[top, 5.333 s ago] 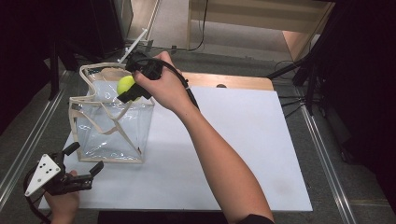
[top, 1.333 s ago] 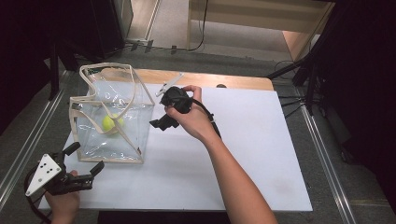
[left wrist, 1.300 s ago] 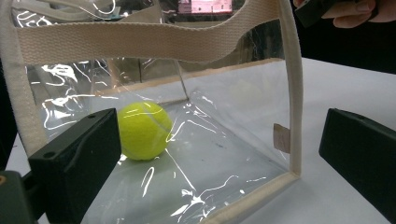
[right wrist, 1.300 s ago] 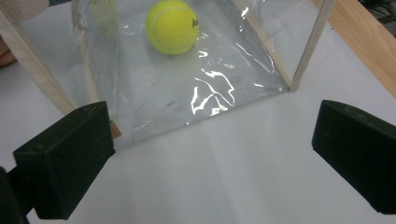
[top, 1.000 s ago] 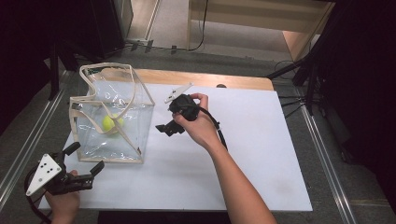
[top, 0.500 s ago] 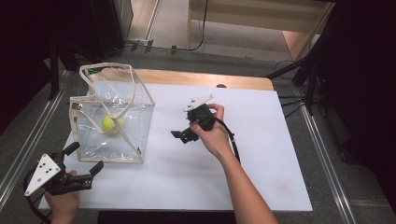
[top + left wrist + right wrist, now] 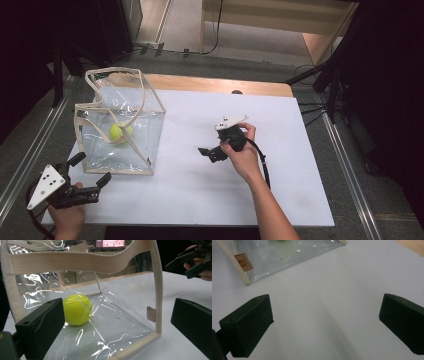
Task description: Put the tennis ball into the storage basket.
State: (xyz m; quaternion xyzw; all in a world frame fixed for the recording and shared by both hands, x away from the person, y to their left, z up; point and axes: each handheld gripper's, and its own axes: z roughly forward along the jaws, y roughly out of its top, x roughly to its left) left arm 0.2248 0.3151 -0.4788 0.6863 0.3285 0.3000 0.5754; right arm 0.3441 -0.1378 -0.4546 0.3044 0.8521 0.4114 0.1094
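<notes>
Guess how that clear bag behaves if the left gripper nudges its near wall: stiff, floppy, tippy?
Probably floppy: the clear bag's plastic walls show creases and glare, and its canvas handle sags. It likely dents before it slides. Tipping looks unlikely, since it sits flat on the white table. The tennis ball inside lies loose, so it may roll. The left gripper is open, apart from it.

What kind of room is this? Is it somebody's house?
Probably not a house; it looks like a lab or workshop set up for recording. A person holds a camera-carrying gripper in each hand over a white table, cables trail across the floor, and dark stands surround the table.
</notes>
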